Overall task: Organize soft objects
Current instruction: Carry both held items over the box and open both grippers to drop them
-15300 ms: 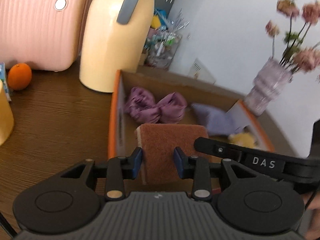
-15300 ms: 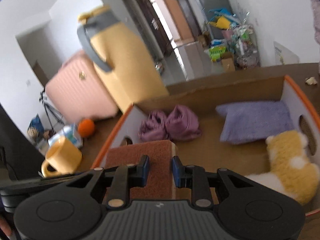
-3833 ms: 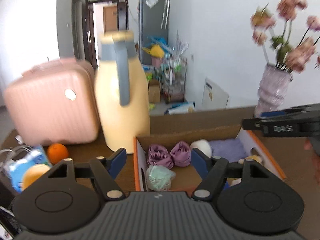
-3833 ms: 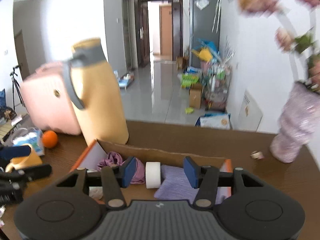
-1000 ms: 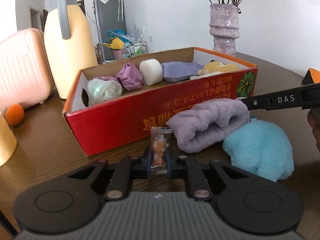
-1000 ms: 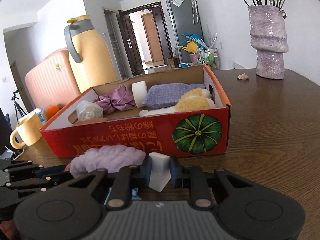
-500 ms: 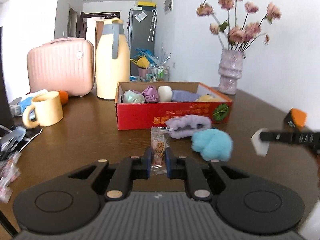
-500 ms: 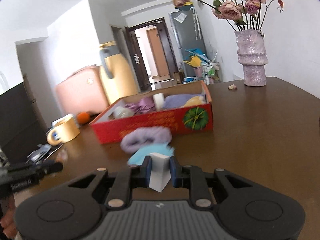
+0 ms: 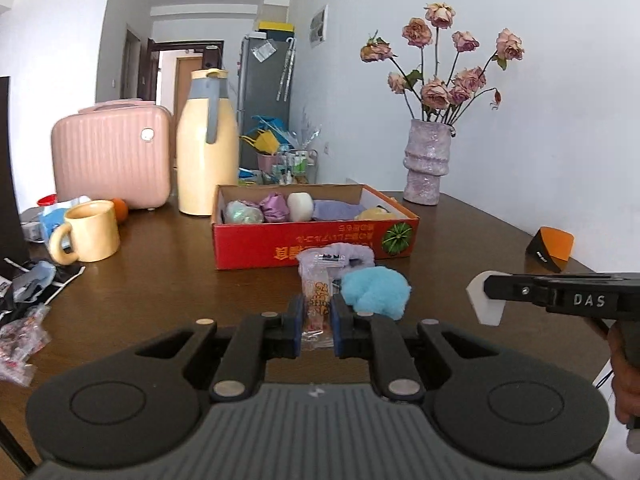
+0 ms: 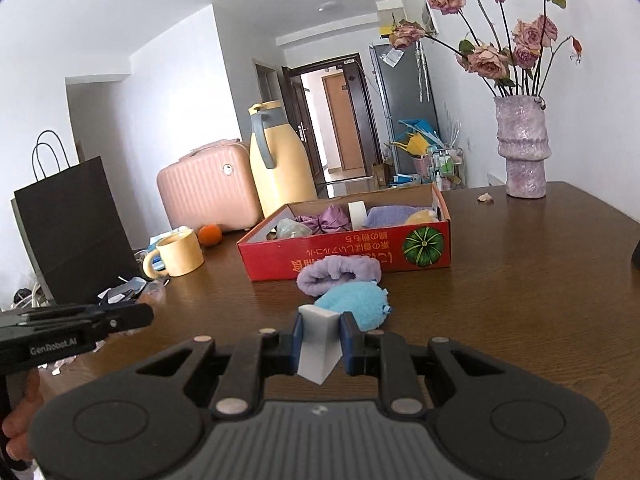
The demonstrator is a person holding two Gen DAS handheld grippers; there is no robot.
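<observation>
My left gripper (image 9: 316, 320) is shut on a clear snack packet (image 9: 318, 294), held upright above the table. My right gripper (image 10: 320, 338) is shut on a white foam wedge (image 10: 318, 346); that wedge (image 9: 482, 300) also shows at the right of the left wrist view. Both are well back from the red cardboard box (image 9: 316, 240) (image 10: 348, 248), which holds purple cloths, a white roll, a lilac pad and a yellow plush. In front of the box lie a fluffy lilac band (image 10: 340, 274) and a blue plush (image 9: 376, 290) (image 10: 354, 304).
A yellow mug (image 9: 90, 232), an orange (image 10: 210, 235), a pink case (image 9: 112, 154) and a yellow thermos (image 9: 206, 144) stand left of the box. A vase of dried roses (image 9: 426, 168) is behind it, a black paper bag (image 10: 68, 232) far left, an orange-black object (image 9: 550, 248) at right.
Both grippers have pulled back from the box and risen, each keeping its item; the box and the two plush things now look farther away.
</observation>
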